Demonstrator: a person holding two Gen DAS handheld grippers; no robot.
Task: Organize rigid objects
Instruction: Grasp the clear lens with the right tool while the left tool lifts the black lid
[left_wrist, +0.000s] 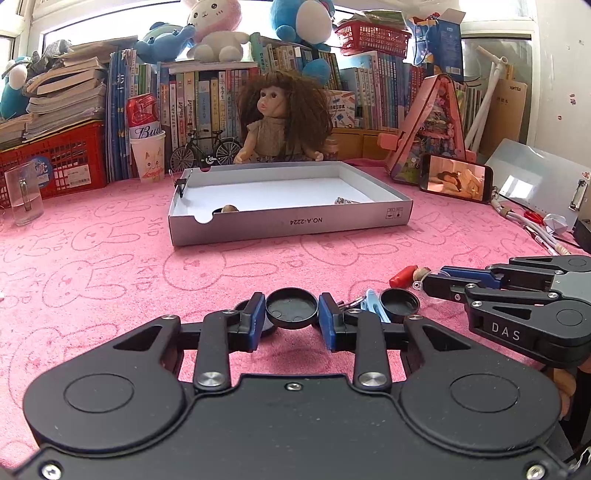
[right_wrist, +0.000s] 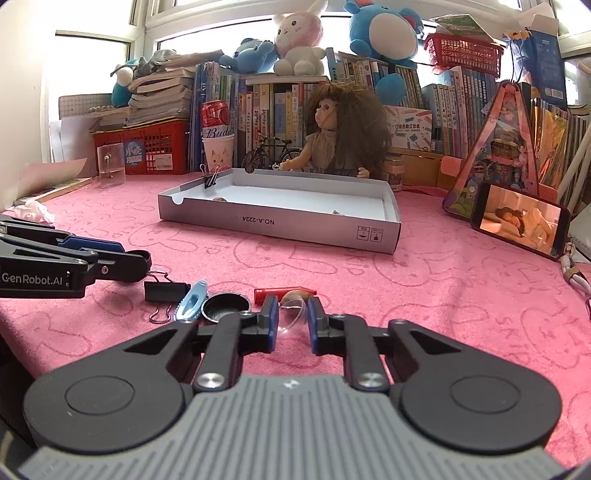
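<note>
The left gripper (left_wrist: 291, 314) pinched a shallow black cap (left_wrist: 291, 308) by its rim; that thin, smooth edge could have slipped free. The right gripper (right_wrist: 291, 319) stood spread around a clear plastic piece (right_wrist: 293, 314) on the pink towel (right_wrist: 443, 288), near the grey box lid (right_wrist: 280, 223), and closing might have squirted it aside.

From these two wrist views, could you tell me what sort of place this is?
Probably a child's room or home study desk: a row of books with plush toys on top, a doll, and a pink bunny-print cloth covering the table.

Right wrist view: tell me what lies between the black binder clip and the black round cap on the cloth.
In the right wrist view, a light blue clip-shaped piece lies between the black binder clip and the black round cap, close against both.
</note>
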